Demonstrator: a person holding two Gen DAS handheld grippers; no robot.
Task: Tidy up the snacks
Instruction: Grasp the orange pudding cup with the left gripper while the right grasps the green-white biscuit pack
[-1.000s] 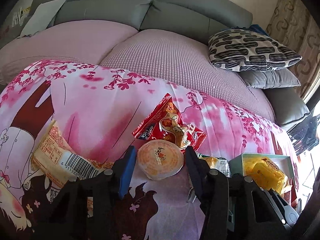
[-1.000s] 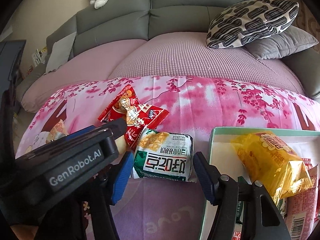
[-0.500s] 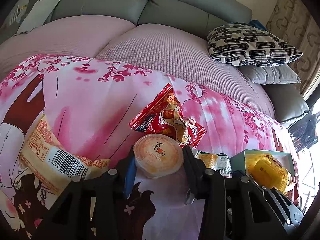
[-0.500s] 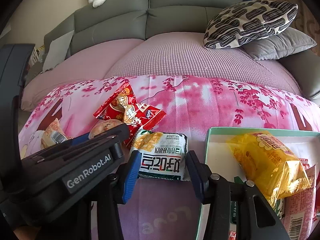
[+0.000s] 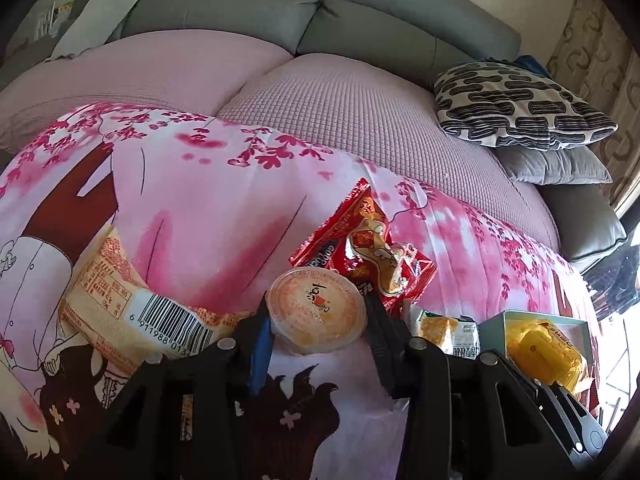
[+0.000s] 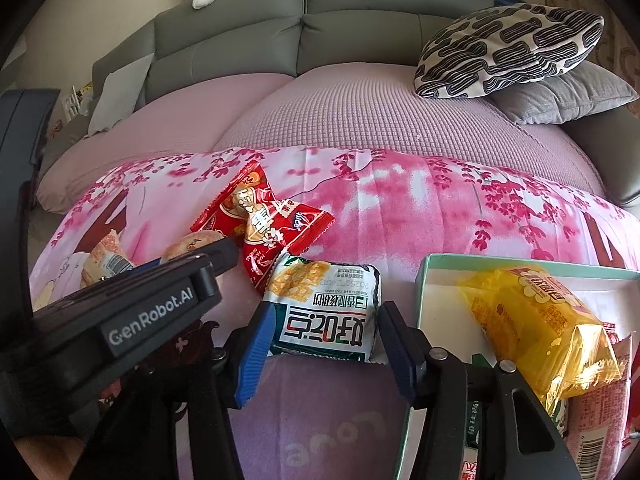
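Note:
My left gripper (image 5: 317,320) is shut on a round orange jelly cup (image 5: 316,308), its pads pressing on both sides of the cup over the pink floral cloth (image 5: 224,208). A red snack packet (image 5: 368,248) lies just behind the cup. My right gripper (image 6: 326,316) has a green-and-white cracker pack (image 6: 324,304) between its jaws. The jaws are opening, and the pads stand at the pack's sides without squeezing it. In the right wrist view the left gripper's black body (image 6: 120,320) covers most of the jelly cup (image 6: 192,242).
A mint-green box (image 6: 520,262) stands right of the cracker pack and holds a yellow packet (image 6: 532,320) and other snacks. An orange bread pack with a barcode (image 5: 120,300) lies left of the cup. Behind are the sofa and patterned pillows (image 6: 508,48).
The left jaws closed from beside the jelly cup onto it. The right jaws narrowed onto the cracker pack, then spread a little again. Neither pack nor cup changed place.

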